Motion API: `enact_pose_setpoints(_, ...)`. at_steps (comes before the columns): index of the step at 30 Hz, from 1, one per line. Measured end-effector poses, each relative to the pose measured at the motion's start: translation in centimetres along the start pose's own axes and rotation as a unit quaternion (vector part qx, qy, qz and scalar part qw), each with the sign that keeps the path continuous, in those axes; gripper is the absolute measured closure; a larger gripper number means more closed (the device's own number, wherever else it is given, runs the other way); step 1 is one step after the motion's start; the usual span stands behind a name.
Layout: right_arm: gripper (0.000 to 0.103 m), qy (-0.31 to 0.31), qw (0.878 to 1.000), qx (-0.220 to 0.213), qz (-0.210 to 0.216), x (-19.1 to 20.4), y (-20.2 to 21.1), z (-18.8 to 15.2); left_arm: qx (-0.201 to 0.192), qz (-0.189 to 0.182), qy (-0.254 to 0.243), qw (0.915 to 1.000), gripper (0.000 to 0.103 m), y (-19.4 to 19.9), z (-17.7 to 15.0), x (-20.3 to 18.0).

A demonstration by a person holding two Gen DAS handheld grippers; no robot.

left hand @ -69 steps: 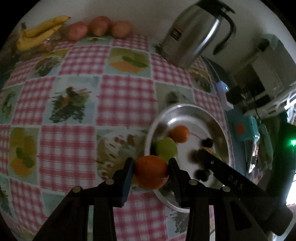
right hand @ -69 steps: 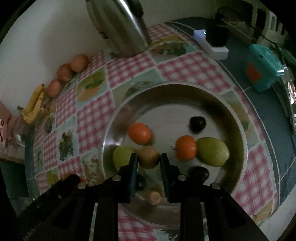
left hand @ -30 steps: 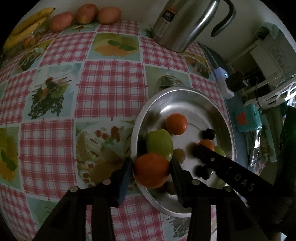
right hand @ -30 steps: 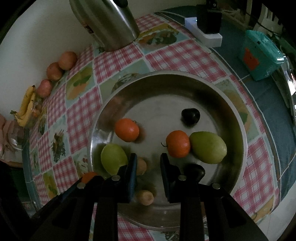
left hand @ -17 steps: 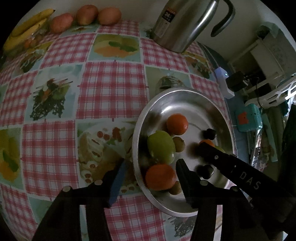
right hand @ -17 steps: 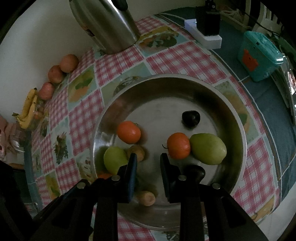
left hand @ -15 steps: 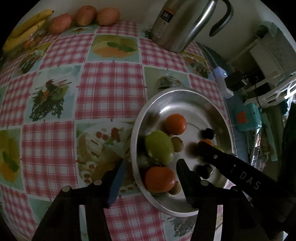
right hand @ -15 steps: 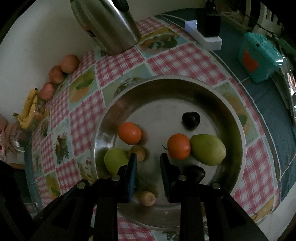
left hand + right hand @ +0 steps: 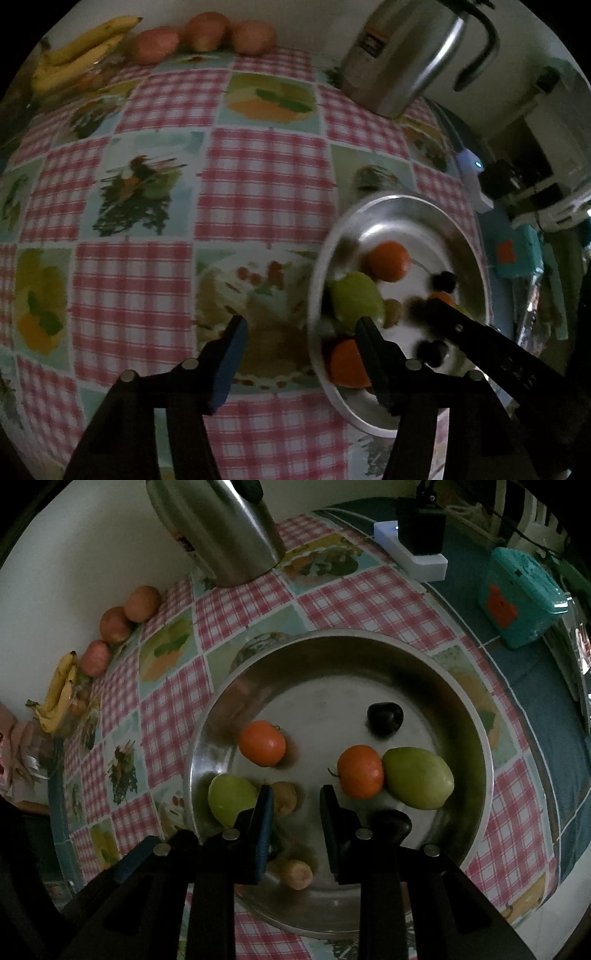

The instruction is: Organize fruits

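A table (image 9: 266, 192) under a pink checked cloth with fruit pictures carries a steel kettle (image 9: 218, 528) at the wall side and a wide steel bowl (image 9: 476, 738) near its front edge. Along the wall lie bananas (image 9: 74, 55) and three reddish fruits (image 9: 207, 31).

In the bowl sit two green fruits, one by the left rim (image 9: 231, 797) and a larger one to the right (image 9: 419, 777) touching an orange (image 9: 360, 771). A second orange (image 9: 262, 742) lies apart towards the middle, and a third (image 9: 345, 363) rests just inside the near rim, partly behind a finger of the left tool (image 9: 301, 334). Three dark fruits and two small brown ones are scattered among them; one brown one (image 9: 284, 797) lies just beside the left green fruit.

The left tool hangs over the bowl's near rim with its jaws spread and nothing between them; they have just been opening, and the orange lies free in the bowl. The right tool (image 9: 295, 805) points down over the bowl with its jaws drawn in as far as they go, a narrow gap showing between the pads, gripping nothing.

A teal box (image 9: 521, 594) and a white charger (image 9: 413, 559) stand on the blue surface beyond the cloth.
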State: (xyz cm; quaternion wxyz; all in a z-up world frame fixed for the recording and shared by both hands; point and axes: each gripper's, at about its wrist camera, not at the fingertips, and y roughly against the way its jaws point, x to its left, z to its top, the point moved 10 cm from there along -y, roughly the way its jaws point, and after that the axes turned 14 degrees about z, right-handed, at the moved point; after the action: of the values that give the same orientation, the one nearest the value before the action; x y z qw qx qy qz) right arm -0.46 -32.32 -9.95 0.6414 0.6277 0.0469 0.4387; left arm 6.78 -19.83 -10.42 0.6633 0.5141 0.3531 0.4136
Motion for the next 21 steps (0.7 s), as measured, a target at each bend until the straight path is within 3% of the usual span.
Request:
enact_pose_setpoints(2,0.077,0.004,1.0,0.001,-0.001,0.2,-0.1,0.0,-0.003,0.016,0.011,0.9998,0.027,-0.1,0.2,0.9)
enact_pose_setpoints(6,0.077,0.019,1.0,0.008,-0.005,0.8,-0.4,-0.2,-0.006,0.046,0.022,0.9987,0.023,-0.5,0.5,2.6)
enact_pose_setpoints(8,0.076,0.027,1.0,0.012,-0.009,1.1,-0.5,-0.3,-0.01,0.061,0.03,0.9977,0.012,-0.6,0.7,3.5)
enact_pose_setpoints(11,0.073,0.042,0.999,0.015,-0.013,1.8,-0.8,-0.4,-0.02,0.076,0.034,0.9963,0.008,-0.4,1.0,4.3)
enact_pose_setpoints(14,0.061,0.057,0.998,0.014,-0.016,2.2,-0.7,-0.3,-0.031,0.086,0.039,0.9951,0.0,-0.3,1.3,5.1)
enact_pose_setpoints(17,0.055,0.067,0.997,0.011,-0.022,2.6,-0.7,-0.2,-0.033,0.094,0.044,0.994,0.0,-0.4,1.3,5.8)
enact_pose_setpoints(19,0.041,0.073,0.997,0.007,-0.033,2.5,-0.6,-0.1,-0.03,0.095,0.052,0.9937,0.0,-0.4,1.3,6.4)
enact_pose_setpoints(21,0.037,0.079,0.996,0.006,-0.035,2.5,-0.5,-0.1,-0.03,0.097,0.061,0.993,0.0,-0.5,1.4,6.8)
